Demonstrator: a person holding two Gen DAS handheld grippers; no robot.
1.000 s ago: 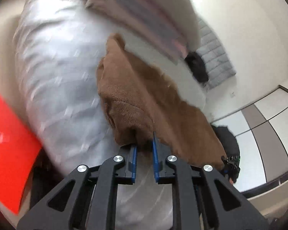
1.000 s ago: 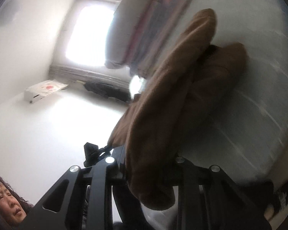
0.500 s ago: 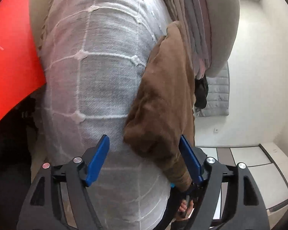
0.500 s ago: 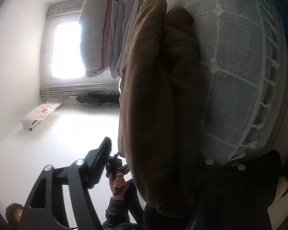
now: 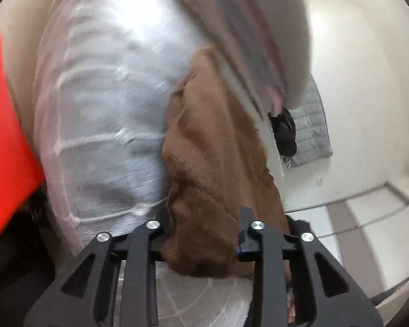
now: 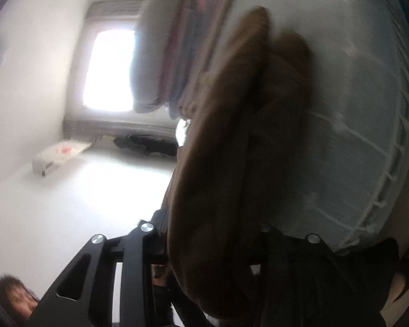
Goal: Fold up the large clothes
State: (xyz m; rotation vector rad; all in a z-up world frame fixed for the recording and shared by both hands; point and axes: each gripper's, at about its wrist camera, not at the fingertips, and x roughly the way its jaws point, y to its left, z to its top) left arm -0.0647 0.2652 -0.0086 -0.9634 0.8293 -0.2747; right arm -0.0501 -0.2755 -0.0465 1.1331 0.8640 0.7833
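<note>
A folded brown knitted garment point(image 5: 212, 163) lies on a grey quilted bed cover point(image 5: 103, 109), beside a stack of folded clothes point(image 5: 248, 41). My left gripper point(image 5: 201, 231) has the near end of the garment filling the gap between its fingers; its jaws are closing and the pads press the thick fold. In the right wrist view the same brown garment point(image 6: 226, 150) runs down between the fingers of my right gripper point(image 6: 214, 229). Those jaws are closing too, and they pinch the bundle. The bed cover point(image 6: 354, 136) shows to its right. Both views are blurred.
A red sheet point(image 5: 5, 136) stands at the left of the bed. On the floor beyond lie a black item point(image 5: 286, 133) and a grey quilted cloth point(image 5: 310, 136). The right view shows a bright window point(image 6: 109, 68), a white box point(image 6: 60, 155), dark clothes point(image 6: 147, 144) and a person's hair point(image 6: 13, 297).
Both grippers held the garment, opened wide around it half a second ago, and have now closed in on a thicker part of the fold. Both cameras shifted and tilted.
</note>
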